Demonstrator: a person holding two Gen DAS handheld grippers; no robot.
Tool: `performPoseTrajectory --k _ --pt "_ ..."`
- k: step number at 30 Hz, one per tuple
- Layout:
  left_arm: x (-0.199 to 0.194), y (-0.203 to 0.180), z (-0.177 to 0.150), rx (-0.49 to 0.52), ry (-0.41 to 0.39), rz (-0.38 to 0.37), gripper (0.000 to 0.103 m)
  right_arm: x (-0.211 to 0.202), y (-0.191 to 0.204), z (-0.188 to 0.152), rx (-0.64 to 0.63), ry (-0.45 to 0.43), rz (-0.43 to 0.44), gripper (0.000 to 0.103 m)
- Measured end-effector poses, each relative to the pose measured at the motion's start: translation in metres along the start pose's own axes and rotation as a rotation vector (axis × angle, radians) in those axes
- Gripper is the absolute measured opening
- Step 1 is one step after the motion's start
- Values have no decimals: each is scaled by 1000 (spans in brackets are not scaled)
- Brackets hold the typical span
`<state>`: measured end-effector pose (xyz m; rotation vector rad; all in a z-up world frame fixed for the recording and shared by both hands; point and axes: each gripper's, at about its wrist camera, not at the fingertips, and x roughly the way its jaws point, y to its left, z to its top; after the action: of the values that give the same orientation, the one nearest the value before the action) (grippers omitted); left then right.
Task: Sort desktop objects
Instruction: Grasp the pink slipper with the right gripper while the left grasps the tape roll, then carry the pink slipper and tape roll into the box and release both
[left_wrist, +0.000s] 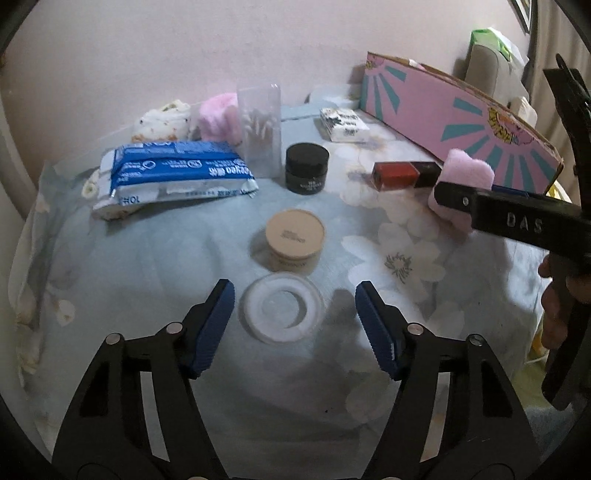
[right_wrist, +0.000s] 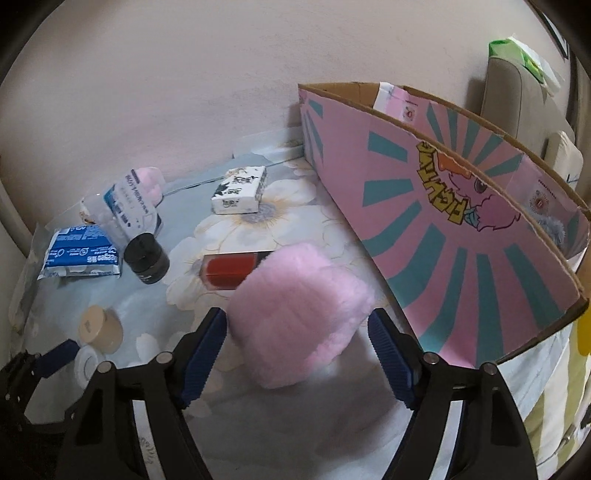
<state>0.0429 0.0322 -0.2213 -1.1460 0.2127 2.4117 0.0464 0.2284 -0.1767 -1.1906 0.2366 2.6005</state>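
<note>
Pink carton (right_wrist: 461, 229), right of frame — contents hidden; left claw (left_wrist: 295, 314) wide around white ring (left_wrist: 281, 308); right claw (right_wrist: 297, 332) wide around pink puff (right_wrist: 295, 317).

Red box (right_wrist: 231, 271): right end hidden behind pink puff (right_wrist: 299, 314) in right wrist view. Print on black jar (left_wrist: 306, 168) too small to read. Carton (right_wrist: 443, 229) interior mostly hidden by its wall, right end cut by frame edge. Hand (left_wrist: 554, 314) at right edge, mostly cut off.
</note>
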Motion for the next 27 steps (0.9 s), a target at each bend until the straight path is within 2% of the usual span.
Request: performPoseTrajectory --k 4,5,7,8,11,21,27 --pt "1 -4 -2 12 10 8 66 4 -1 3 -16 18 23 57" --pt "1 -4 -2 12 10 9 66 3 -1 4 -19 20 30 48" --pt "2 -3 -2 11 5 5 64 1 -1 6 -30 12 37 41" --pt "1 -3 -2 14 0 12 53 -2 -1 8 -39 6 39 35" --pt "1 -1 -1 17 -4 21 39 -5 -2 12 -54 2 46 30" --pt "-11 9 9 -29 -5 8 39 -22 -7 26 -65 -13 56 27" --pt "-43 7 40 -19 9 -7 39 -48 -8 56 -94 -12 148 27"
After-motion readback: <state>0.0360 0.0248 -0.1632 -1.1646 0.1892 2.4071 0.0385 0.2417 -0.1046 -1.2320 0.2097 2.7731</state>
